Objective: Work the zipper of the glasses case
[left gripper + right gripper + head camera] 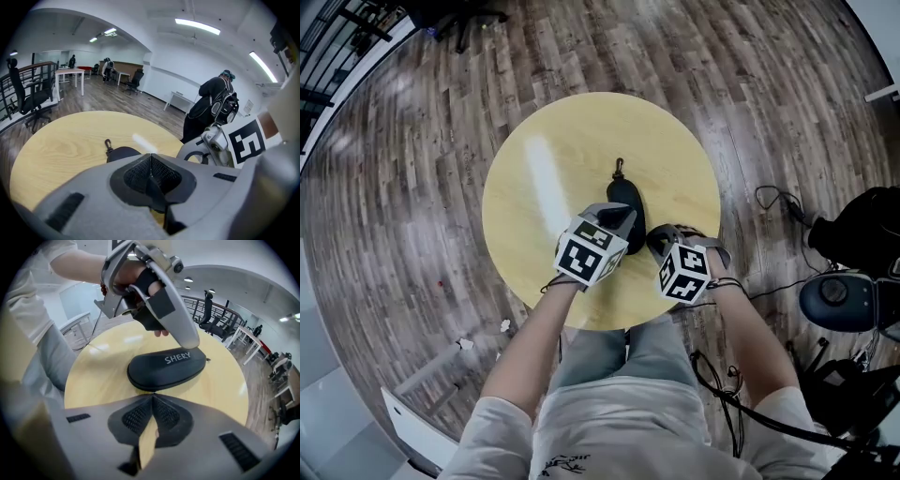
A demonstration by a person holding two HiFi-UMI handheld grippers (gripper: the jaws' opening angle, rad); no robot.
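A black zippered glasses case lies near the middle of the round yellow table. White "SHERY" lettering shows on the case in the right gripper view. A small clip sticks out of its far end. My left gripper is shut, and its tips come down on the top of the case at the lettered end. From its own view the left gripper shows its pads pressed together, with the case just beyond. My right gripper is shut too, pointing at the case's long side and just short of it.
The table stands on a wooden floor. Cables and dark equipment lie on the floor at the right. Office chairs, desks and a person in dark clothes are in the room behind.
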